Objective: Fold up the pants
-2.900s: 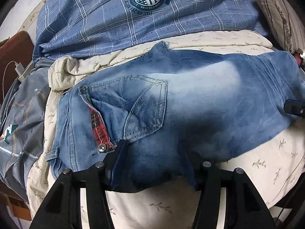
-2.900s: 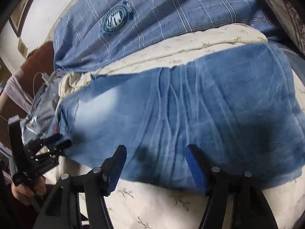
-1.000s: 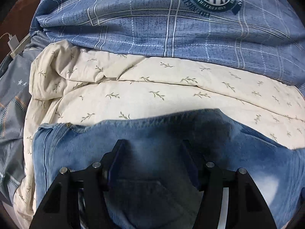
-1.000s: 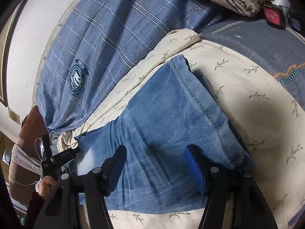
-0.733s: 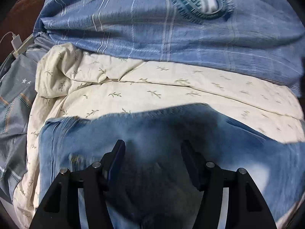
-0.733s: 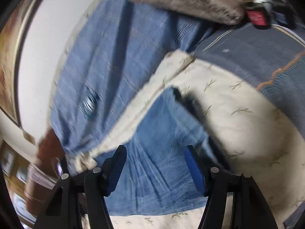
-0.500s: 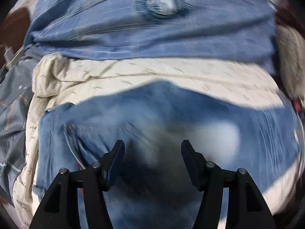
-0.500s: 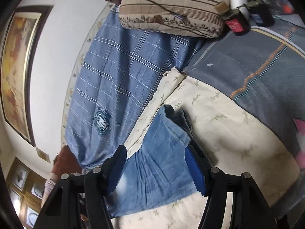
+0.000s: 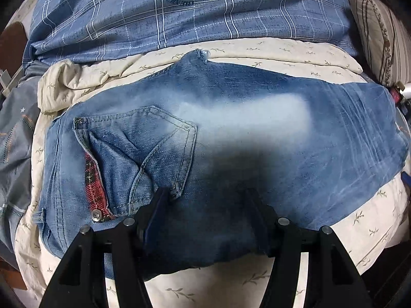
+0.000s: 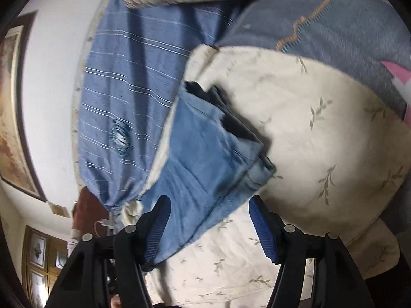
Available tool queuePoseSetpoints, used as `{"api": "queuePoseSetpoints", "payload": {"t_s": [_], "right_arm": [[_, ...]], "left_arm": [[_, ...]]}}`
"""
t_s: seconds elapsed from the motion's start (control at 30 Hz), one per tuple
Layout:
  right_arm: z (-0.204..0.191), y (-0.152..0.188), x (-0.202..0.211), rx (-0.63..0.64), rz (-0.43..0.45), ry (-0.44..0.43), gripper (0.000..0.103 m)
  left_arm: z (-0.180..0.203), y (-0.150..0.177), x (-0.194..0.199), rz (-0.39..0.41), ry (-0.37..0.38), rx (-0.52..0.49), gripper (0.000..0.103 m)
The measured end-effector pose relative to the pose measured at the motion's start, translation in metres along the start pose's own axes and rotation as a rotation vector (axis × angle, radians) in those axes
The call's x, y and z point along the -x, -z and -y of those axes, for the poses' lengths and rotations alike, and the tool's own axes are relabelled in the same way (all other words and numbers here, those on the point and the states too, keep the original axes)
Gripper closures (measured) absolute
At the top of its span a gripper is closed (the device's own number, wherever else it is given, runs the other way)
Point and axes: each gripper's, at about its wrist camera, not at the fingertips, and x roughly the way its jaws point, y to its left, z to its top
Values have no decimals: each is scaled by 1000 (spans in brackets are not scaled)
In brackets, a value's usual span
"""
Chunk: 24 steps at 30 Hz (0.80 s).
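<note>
Faded blue jeans [image 9: 257, 128] lie sideways on a cream leaf-print cover [image 9: 257, 277], doubled lengthwise. The waist and a back pocket [image 9: 143, 154] with red plaid trim are at the left, the legs run right. My left gripper [image 9: 206, 200] hovers open over the jeans' near edge, casting a dark shadow on the denim, with its pads clear of the cloth. In the blurred right wrist view the jeans [image 10: 203, 154] show their hem end [image 10: 244, 133], stacked in layers. My right gripper [image 10: 209, 210] stands open just short of that end, gripping nothing.
A blue plaid duvet [image 9: 179, 12] with a round emblem lies beyond the jeans. A striped pillow [image 9: 380, 38] sits at the far right, a grey-blue blanket [image 10: 346, 25] past the hems. A framed picture [image 10: 12, 115] hangs on the white wall.
The left gripper has drawn back from the jeans' far edge to their near edge, so the pocket and whole length show. The right gripper rolled and swung toward the hem end.
</note>
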Motion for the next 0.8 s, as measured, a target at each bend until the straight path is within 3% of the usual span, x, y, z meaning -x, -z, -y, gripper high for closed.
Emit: {"api": "queuePoseSetpoints", "payload": {"t_s": [0.17,0.3,0.4,0.6,0.67,0.73,0.8], "right_arm": [[-29,-17,21,98,137,-100,36],[-46,-38,-1,109,134,-124,36],[-64,-55,-29,138,94,-138,36],[-78,-89,-80,163,71,-99,34],[-62,-102,-97,132,95,12,33],[-45,-109,-106,69,59,-28,34],[-48,-109,-96,73,77,-26,34]], "left_arm": [[-9,-2,5,26,75,76,40],[-2,-9,10,68,116,89,40],[11,-10,7,57,121,67,40],[21,-1,-10,10,74,24,40],[25,3,-8,20,53,-8,40],[22,4,-5,15,56,-9,40],[15,5,-1,13,61,8,40]]}}
